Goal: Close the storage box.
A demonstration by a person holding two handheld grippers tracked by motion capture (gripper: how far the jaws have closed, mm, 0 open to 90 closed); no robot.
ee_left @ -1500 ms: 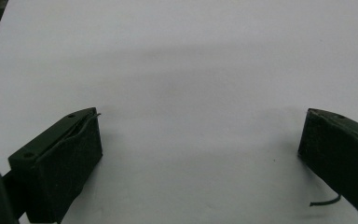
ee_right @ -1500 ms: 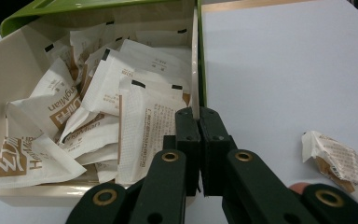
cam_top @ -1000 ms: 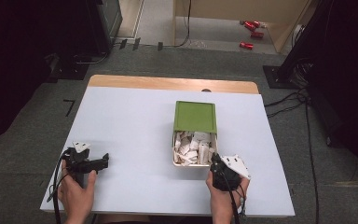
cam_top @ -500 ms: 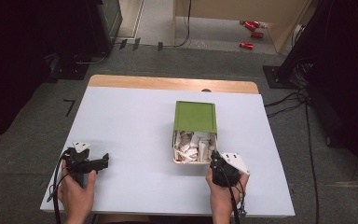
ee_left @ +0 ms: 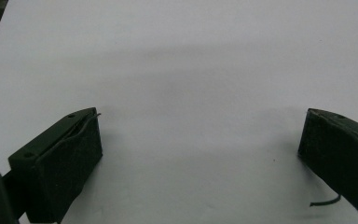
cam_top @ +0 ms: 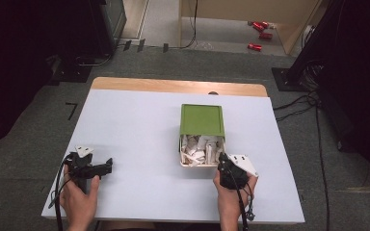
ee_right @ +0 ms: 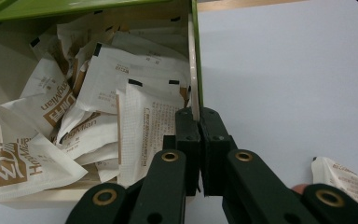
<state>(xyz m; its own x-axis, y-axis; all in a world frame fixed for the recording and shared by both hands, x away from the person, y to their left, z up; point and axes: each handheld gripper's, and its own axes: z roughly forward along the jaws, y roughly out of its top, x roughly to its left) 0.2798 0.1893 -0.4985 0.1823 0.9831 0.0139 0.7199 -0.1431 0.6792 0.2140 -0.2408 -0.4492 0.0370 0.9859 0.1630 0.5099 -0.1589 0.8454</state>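
Little has changed: the box sits mid-table, green lid slid half back.
Right gripper stays clamped on its side wall; left gripper idles, jaws apart; opening judged stalled.

The high view looks down and forward over the whole surface; the right gripper view sits close at the box (shared with the high view), the left faces bare surface.
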